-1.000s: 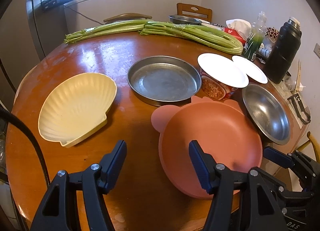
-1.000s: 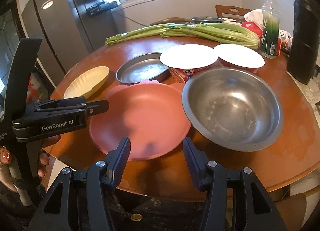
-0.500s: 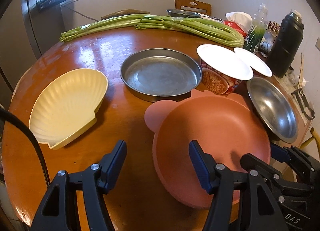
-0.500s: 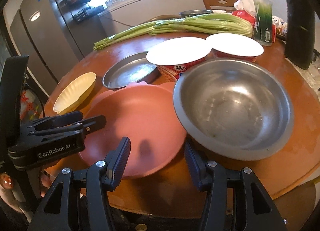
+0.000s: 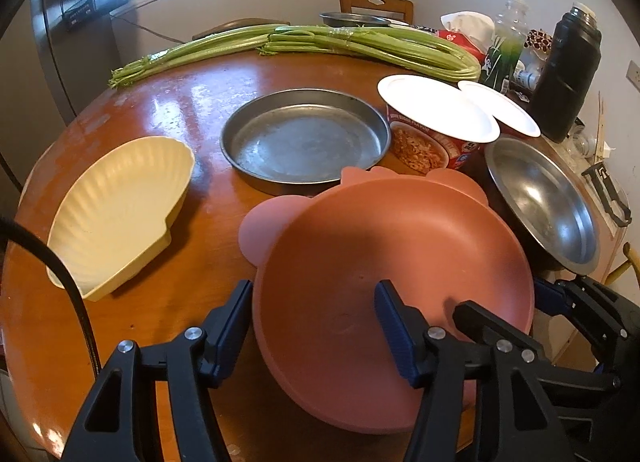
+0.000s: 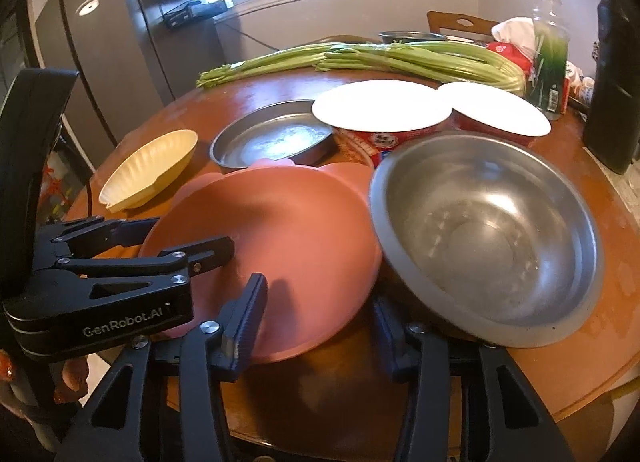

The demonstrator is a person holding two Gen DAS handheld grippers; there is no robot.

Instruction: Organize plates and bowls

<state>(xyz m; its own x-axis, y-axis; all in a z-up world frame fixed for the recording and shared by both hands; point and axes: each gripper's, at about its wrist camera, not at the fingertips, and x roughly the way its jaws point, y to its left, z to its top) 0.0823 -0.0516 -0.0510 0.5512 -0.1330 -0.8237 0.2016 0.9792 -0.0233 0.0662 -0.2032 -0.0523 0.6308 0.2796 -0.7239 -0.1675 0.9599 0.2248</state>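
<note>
A pink plate with ears lies at the table's near edge, against a steel bowl. My left gripper straddles the plate's near-left rim, one finger outside it and one over its inside. Its jaws are closing and the pads stand apart from the rim. My right gripper straddles the plate's right rim. Its jaws are closing too, with one finger partly hidden under the bowl's rim. A cream shell dish and a flat steel pan sit farther back.
Two noodle cups with white lids stand behind the plate. Celery stalks lie across the far side of the round wooden table. A black flask, a bottle and packets crowd the right edge.
Both grippers have come in on the pink plate, which now lies between each pair of fingers. Both pairs of jaws are narrower, the right more so.
</note>
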